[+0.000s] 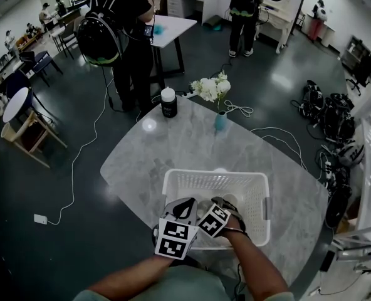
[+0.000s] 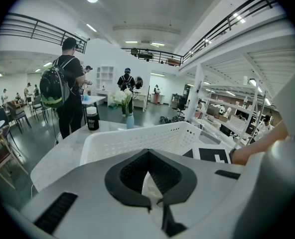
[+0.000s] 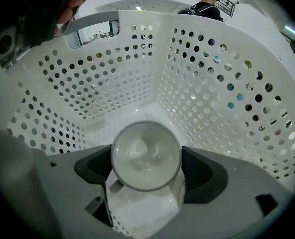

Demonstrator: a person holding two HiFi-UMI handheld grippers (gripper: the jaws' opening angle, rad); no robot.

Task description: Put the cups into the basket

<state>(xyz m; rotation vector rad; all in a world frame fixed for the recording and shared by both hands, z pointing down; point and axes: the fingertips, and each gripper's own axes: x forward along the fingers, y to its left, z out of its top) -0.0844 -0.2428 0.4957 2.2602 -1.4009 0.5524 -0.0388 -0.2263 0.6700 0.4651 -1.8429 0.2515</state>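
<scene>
— Where is the cup (image 3: 145,154)?
— Inside the basket (image 1: 214,174), down among its perforated white walls. The right gripper (image 1: 222,204) has it. In the right gripper view the white cup sits between the two dark pads (image 3: 203,176), with the jaws apart by its width and pressed on its sides. Its mouth faces the camera and a small handle shows at its lower left.
— Is it touching the basket's floor?
— I can't tell. The floor shows behind it, close to a corner of the basket.
— And the left gripper (image 2: 148,154)?
— Closed, with its jaw tips meeting. A sliver of white shows in the hollow between its pads, and I can't make out what that is. It sits at the basket's near rim, just beside the right gripper, and looks across the basket's open top.
— What does the basket stand on?
— A pale marble table (image 1: 141,155), at the edge nearest the person holding the grippers.
— Anything else on it?
— Beyond the basket's far rim and well apart from it, toward the basket's left end in the head view, a black jar (image 1: 168,102) with a white lid stands upright. Beyond the middle of that rim is a small teal vase (image 1: 220,121) of white flowers (image 1: 210,88). Farther beyond the basket, off the table, a person (image 1: 120,30) with a dark backpack stands on the floor
</scene>
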